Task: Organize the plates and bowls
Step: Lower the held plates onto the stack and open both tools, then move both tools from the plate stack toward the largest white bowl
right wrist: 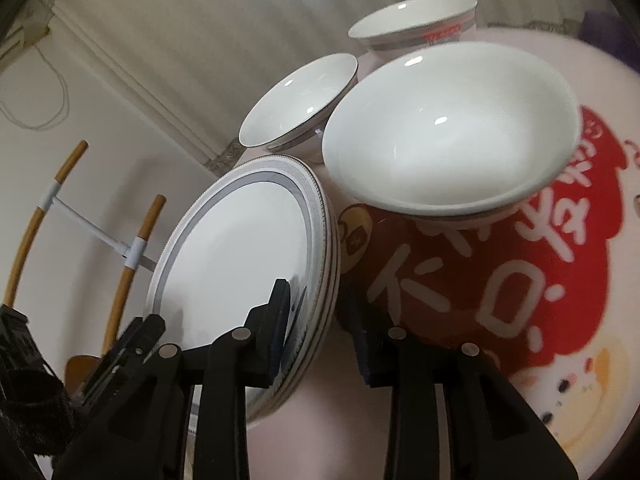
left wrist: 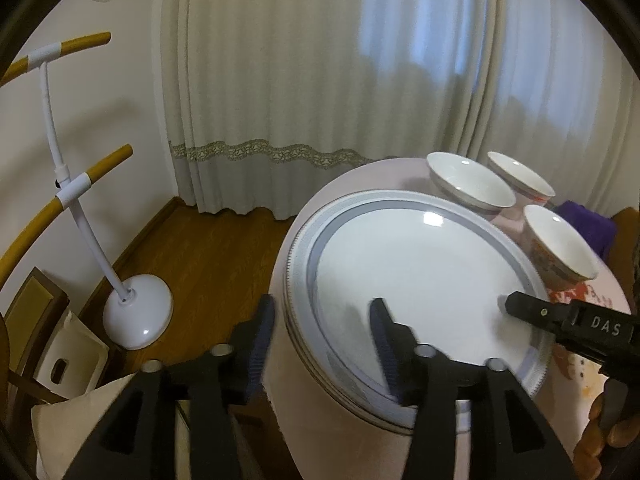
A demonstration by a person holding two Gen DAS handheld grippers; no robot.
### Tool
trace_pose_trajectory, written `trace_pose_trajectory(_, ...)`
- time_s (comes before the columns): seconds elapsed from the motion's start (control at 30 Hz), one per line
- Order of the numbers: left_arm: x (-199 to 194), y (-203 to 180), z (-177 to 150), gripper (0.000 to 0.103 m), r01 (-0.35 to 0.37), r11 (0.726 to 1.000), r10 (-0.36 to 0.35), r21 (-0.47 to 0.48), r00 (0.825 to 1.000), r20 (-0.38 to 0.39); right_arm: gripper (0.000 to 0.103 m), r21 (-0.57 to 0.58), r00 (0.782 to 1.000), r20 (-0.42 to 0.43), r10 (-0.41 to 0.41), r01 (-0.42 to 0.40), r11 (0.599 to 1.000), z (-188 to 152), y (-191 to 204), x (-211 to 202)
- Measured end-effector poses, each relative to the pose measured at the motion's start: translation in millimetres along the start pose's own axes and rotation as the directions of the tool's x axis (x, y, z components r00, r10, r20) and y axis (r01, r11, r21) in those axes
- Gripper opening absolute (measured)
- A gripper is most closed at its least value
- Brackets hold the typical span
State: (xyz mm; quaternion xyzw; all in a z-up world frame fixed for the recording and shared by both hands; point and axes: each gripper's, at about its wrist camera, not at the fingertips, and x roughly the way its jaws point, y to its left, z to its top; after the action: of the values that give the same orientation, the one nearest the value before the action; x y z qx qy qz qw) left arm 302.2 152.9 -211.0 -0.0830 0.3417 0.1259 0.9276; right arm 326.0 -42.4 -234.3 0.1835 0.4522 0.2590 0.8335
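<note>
While the left gripper (left wrist: 322, 320) is held open astride the near rim of the plate stack (left wrist: 420, 280), the right gripper (right wrist: 318, 312) straddles the opposite rim, jaws parted. Three bowls (right wrist: 448, 128) are set beside the stack on the round table (right wrist: 560, 340).

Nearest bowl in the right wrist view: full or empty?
Empty: the nearest bowl shows a bare white glossy inside, nothing in it.

A stack of plates (left wrist: 420, 276) sits at the bench's (left wrist: 344, 412) left edge, with three bowls (left wrist: 470, 184) behind and right of it.
</note>
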Motion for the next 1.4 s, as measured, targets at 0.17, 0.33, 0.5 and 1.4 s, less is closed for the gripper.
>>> trace_pose_trajectory(0.17,-26.3,-8.4,0.9,0.064,0.020,1.000,-0.020,0.006,1.000,0.014,0.040,-0.028,0.998,0.015,-0.057,0.058,0.998,-6.0,4.6,-23.4)
trace_pose_trajectory(0.33,-59.4,-17.3,0.1,0.067,0.037,0.999,-0.037,0.010,0.999,0.021,0.042,-0.059,0.994,0.047,-0.099,0.102,0.993,-14.4,10.3,-56.5)
trace_pose_trajectory(0.5,-100.9,-32.4,-2.8,0.073,0.076,0.997,-0.077,0.032,0.997,0.030,0.052,-0.067,0.986,0.106,-0.130,0.138,0.988,-21.5,12.1,-97.0)
trace_pose_trajectory(1.4,-190.1,-103.7,7.0,0.100,0.190,0.960,-0.197,0.203,0.980,0.016,0.079,-0.060,0.923,0.294,-0.248,0.277,0.959,-16.2,-31.3,-206.0)
